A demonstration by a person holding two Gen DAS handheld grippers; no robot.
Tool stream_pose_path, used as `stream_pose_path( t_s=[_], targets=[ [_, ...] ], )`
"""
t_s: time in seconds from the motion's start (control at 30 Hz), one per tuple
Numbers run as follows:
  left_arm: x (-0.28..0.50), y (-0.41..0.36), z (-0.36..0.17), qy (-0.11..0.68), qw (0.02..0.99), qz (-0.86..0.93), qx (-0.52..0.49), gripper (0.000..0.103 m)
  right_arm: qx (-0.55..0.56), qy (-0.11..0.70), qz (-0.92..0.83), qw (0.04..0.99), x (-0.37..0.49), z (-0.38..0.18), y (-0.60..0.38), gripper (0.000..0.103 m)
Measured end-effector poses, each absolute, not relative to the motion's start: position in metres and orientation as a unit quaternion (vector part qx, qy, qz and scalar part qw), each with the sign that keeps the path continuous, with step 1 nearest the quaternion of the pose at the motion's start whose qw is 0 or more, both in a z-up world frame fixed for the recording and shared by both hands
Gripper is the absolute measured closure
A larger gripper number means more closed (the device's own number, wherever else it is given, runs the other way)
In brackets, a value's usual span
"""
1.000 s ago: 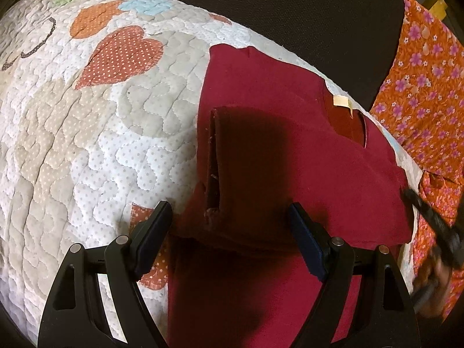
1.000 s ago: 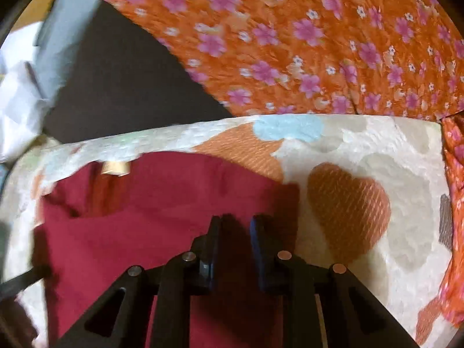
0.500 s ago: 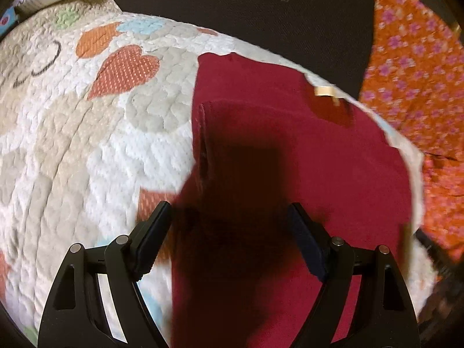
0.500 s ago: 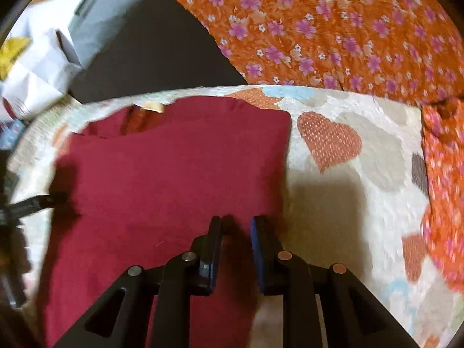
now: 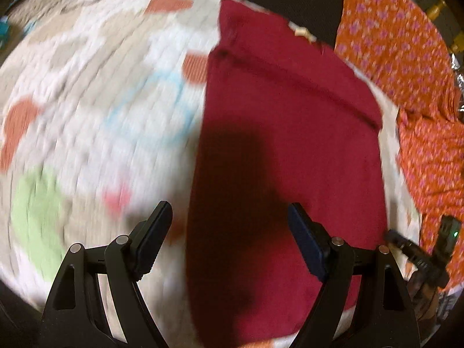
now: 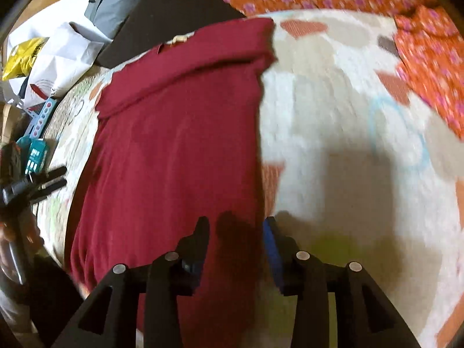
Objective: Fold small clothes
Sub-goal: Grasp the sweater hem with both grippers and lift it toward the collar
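Note:
A dark red shirt [image 5: 290, 150] lies flat on the heart-patterned quilt [image 5: 101, 101], both sleeves folded in so it forms a long narrow strip; it also shows in the right wrist view [image 6: 174, 150]. My left gripper [image 5: 229, 226] is open and empty, raised above the shirt's near left part. My right gripper [image 6: 236, 232] is open and empty above the shirt's near right edge. The right gripper shows at the far right of the left wrist view [image 5: 417, 255], and the left gripper at the far left of the right wrist view [image 6: 34, 182].
An orange floral cloth [image 5: 406, 58] lies to the right of the quilt [image 6: 362, 145]. A black surface [image 6: 162, 14] lies beyond the shirt's collar. White and yellow bags [image 6: 43, 66] and a blue-green item [image 6: 34, 148] sit at the left.
Both grippers have pulled back toward the shirt's near end and risen, so more of the shirt shows. My right gripper has gone from shut to open. The left stayed open.

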State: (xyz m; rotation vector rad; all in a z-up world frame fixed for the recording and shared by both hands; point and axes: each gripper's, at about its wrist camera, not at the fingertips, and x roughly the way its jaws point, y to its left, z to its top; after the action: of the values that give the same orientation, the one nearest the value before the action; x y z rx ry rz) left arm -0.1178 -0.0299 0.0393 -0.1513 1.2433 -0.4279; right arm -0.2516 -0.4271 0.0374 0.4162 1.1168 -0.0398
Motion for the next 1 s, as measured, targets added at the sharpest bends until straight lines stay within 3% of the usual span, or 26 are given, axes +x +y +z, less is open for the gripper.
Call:
stream_pose_path(
  t_s=[0.37, 0.67, 1.0],
  targets=[
    [-0.171, -0.011, 0.024, 0.605, 0.768, -0.195, -0.078, 0.022, 0.248, 0.547, 0.018, 0.799, -0.309, 0.023, -0.411, 0.058],
    [-0.185, -0.008, 0.019, 0.619, 0.753, -0.196, -0.106, 0.022, 0.265, 0.543, 0.036, 0.796, -0.316, 0.017, -0.400, 0.057],
    [-0.193, -0.024, 0.014, 0.637, 0.740, -0.202, -0.072, 0.021, 0.302, 0.525, 0.046, 0.794, -0.314, 0.012, -0.405, 0.054]
  ],
)
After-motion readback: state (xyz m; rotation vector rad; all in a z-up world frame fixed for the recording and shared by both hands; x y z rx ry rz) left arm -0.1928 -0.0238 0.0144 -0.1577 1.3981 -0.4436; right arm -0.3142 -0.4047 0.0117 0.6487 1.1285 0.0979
